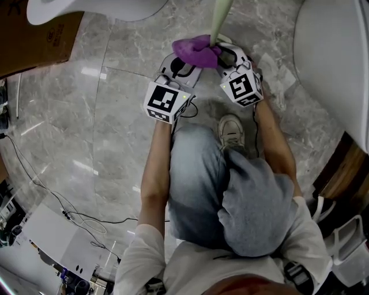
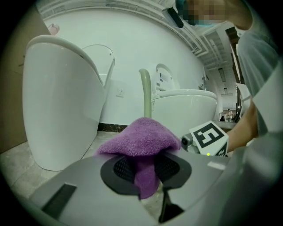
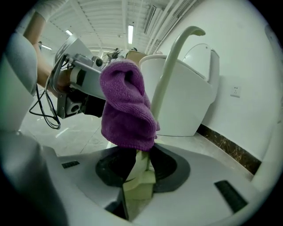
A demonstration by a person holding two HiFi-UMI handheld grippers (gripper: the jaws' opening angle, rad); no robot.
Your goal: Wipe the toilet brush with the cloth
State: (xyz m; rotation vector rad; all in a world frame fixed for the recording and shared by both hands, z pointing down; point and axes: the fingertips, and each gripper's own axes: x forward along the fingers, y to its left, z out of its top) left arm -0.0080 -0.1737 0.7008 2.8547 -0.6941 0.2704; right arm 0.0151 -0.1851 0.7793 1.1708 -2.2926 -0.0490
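Observation:
The toilet brush has a pale green curved handle (image 1: 221, 20) (image 2: 146, 92) (image 3: 170, 70). My right gripper (image 1: 228, 55) (image 3: 139, 176) is shut on the brush's thicker pale green lower part (image 3: 142, 178). A purple cloth (image 1: 196, 50) (image 2: 139, 139) (image 3: 126, 110) is draped against the handle just above the right jaws. My left gripper (image 1: 183, 59) (image 2: 143, 176) is shut on a fold of this cloth and presses it to the handle from the left. The two grippers meet tip to tip, low over the floor. The brush head is hidden.
White toilets stand close by: one at the right (image 1: 334, 57) (image 2: 185, 106), one at the far left (image 1: 86, 8) (image 2: 62, 101). Brown cardboard (image 1: 34, 40) lies at the upper left. Cables (image 1: 57, 201) trail over the marble floor. The person's shoe (image 1: 232, 131) is just behind the grippers.

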